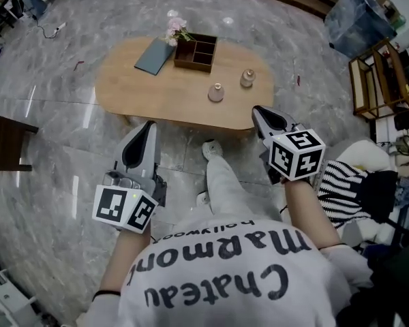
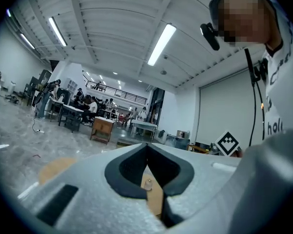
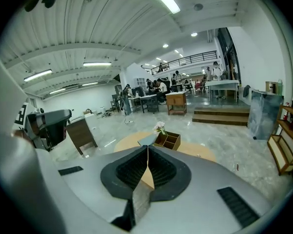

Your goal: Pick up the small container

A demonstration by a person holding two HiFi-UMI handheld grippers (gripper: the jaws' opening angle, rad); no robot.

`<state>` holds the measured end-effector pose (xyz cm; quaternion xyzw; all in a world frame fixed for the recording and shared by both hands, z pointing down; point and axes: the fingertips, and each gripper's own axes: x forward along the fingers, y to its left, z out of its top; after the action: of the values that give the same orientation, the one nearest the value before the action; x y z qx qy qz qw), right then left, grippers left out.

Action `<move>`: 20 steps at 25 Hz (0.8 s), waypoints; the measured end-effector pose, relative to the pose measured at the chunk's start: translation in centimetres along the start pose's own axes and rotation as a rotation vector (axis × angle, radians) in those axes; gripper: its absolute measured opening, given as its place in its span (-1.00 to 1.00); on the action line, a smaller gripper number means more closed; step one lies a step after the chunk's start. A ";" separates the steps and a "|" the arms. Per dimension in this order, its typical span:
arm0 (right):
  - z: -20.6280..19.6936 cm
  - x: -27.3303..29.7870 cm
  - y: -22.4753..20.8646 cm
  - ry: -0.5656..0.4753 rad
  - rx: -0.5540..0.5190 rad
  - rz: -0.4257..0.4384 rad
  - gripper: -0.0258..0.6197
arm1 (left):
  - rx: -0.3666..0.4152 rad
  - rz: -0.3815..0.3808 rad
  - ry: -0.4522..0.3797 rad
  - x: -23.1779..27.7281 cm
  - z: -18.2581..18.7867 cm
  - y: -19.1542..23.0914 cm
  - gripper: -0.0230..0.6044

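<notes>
Two small containers stand on the oval wooden table (image 1: 136, 94): a pinkish jar (image 1: 216, 92) and a clear lidded jar (image 1: 247, 78) behind it to the right. Both grippers hover over the floor, short of the table's near edge. My left gripper (image 1: 148, 124) is shut and holds nothing; through the hollow behind its closed tips (image 2: 147, 145) one small jar (image 2: 147, 183) shows on the tabletop. My right gripper (image 1: 257, 109) sits nearer the table, just below the two jars, its jaws (image 3: 147, 147) shut and empty.
At the back of the table lie a grey-blue notebook (image 1: 155, 55), pink flowers (image 1: 176, 29) and a wooden compartment box (image 1: 195, 52). A dark side table (image 1: 7, 142) stands at left and a wooden shelf (image 1: 378, 80) at right. My leg and shoe (image 1: 211, 148) are between the grippers.
</notes>
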<state>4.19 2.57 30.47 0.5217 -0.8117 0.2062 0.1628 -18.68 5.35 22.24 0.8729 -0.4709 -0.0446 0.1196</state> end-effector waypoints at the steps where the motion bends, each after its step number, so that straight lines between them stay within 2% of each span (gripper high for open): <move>1: -0.1 0.7 -0.4 0.003 0.007 0.002 -0.88 | 0.000 0.000 0.007 0.5 -0.4 0.3 -0.88; 6: -0.2 5.1 -2.4 0.005 0.046 0.033 -0.88 | -0.011 0.009 0.033 3.7 -2.0 2.5 -0.88; 13: 0.6 13.2 -6.7 0.060 0.080 0.089 -0.88 | -0.063 0.035 0.072 11.9 -3.8 6.8 -0.88; 17: 0.7 18.7 -9.6 0.107 0.097 0.133 -0.88 | -0.062 0.007 0.131 17.2 -6.1 8.7 -0.88; 20: 0.0 22.5 -11.1 0.153 0.103 0.189 -0.88 | -0.089 0.038 0.193 20.1 -8.9 10.9 -0.88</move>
<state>5.31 -19.12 43.08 0.4332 -0.8308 0.3012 0.1773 -14.70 -15.63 34.25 0.8578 -0.4714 0.0213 0.2039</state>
